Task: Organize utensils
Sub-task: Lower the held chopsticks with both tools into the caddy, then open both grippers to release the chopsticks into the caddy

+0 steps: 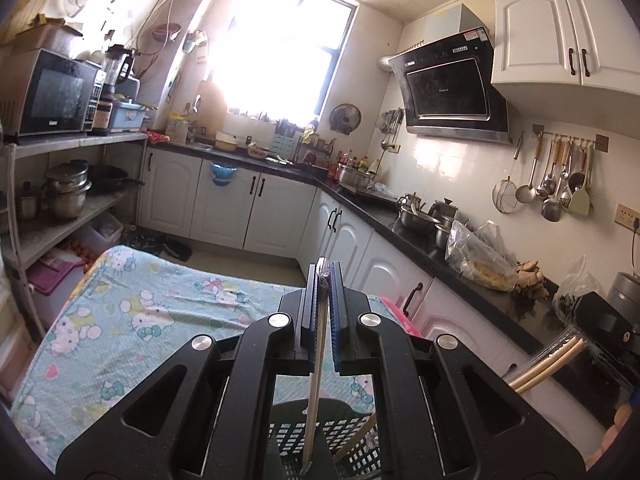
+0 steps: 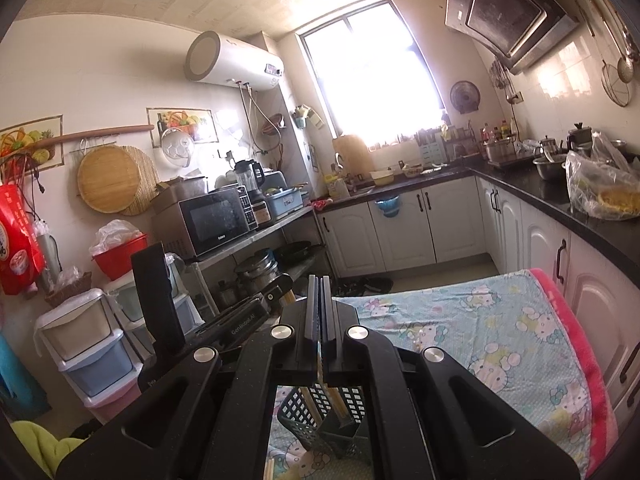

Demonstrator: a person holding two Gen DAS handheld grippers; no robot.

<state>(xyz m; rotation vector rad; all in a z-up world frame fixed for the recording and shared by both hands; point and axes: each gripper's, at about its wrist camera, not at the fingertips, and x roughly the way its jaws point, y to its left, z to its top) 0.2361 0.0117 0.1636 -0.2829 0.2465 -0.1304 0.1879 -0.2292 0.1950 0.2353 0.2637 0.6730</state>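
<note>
- The left tool (image 1: 323,270) is clamped on a thin metal utensil (image 1: 314,380), possibly a knife, hanging point-down over the dark slotted basket (image 1: 352,444).
- The right tool (image 2: 320,284) is pinched shut on pale chopsticks (image 2: 335,400), their ends inside the basket (image 2: 320,420).
- Both should hang upright over their slots before letting go; a tilt could snag the lattice.
- The basket stands on the cartoon-print table (image 2: 500,340).

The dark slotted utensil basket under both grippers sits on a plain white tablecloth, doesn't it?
Not quite. The utensil basket is under both grippers, but the cloth is light blue with cartoon cats and a pink edge, as the right wrist view shows.
</note>
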